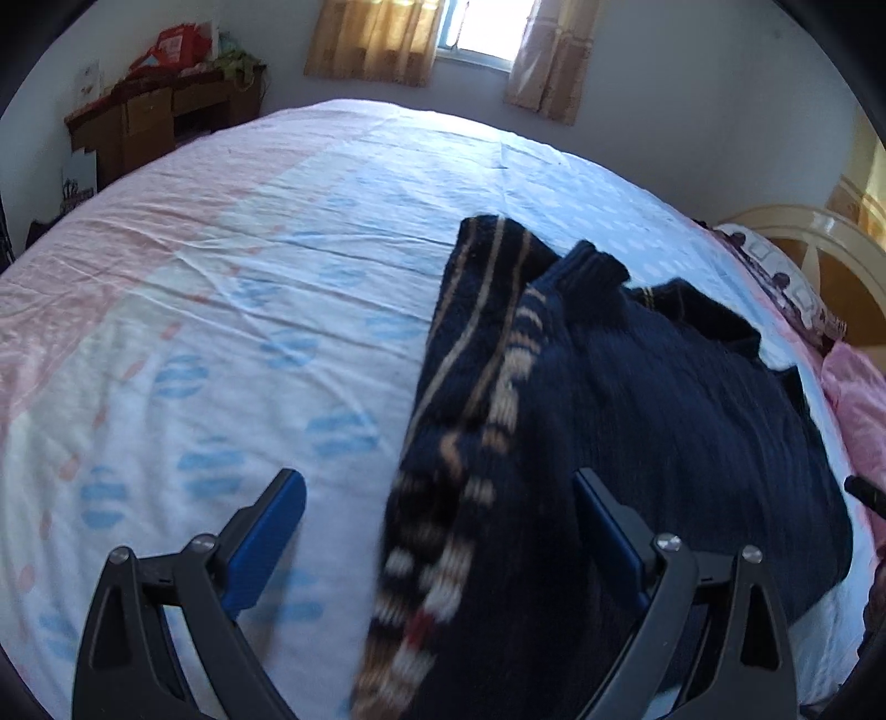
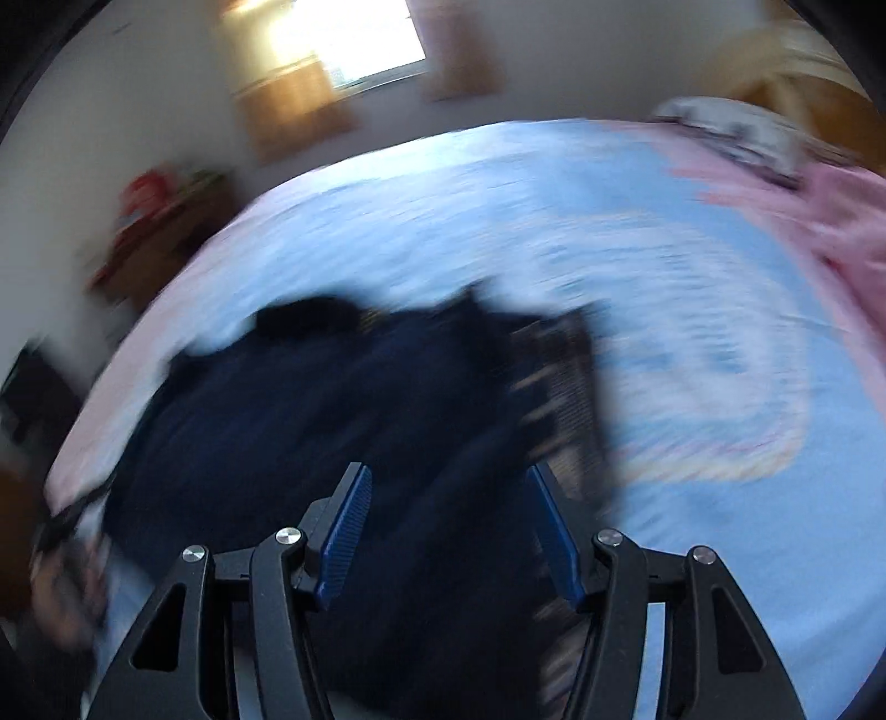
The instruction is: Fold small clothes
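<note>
Black tongs (image 1: 437, 487) with blue ribbed pads (image 2: 346, 531) and silver screws.

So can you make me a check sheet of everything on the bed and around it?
Surface: bed sheet, pale blue and pink with blue dots, wrinkled.
Job's things: dark navy sweater with tan stripes, lying bunched on the sheet.
Clutter: pink blanket and patterned pillow at the bed's edge.
Grippers: left gripper open above the sweater's striped edge; right gripper open above the sweater, view blurred.
Cables: nothing seen.
Surroundings: window with curtains, wooden desk piled with red things, headboard.
</note>
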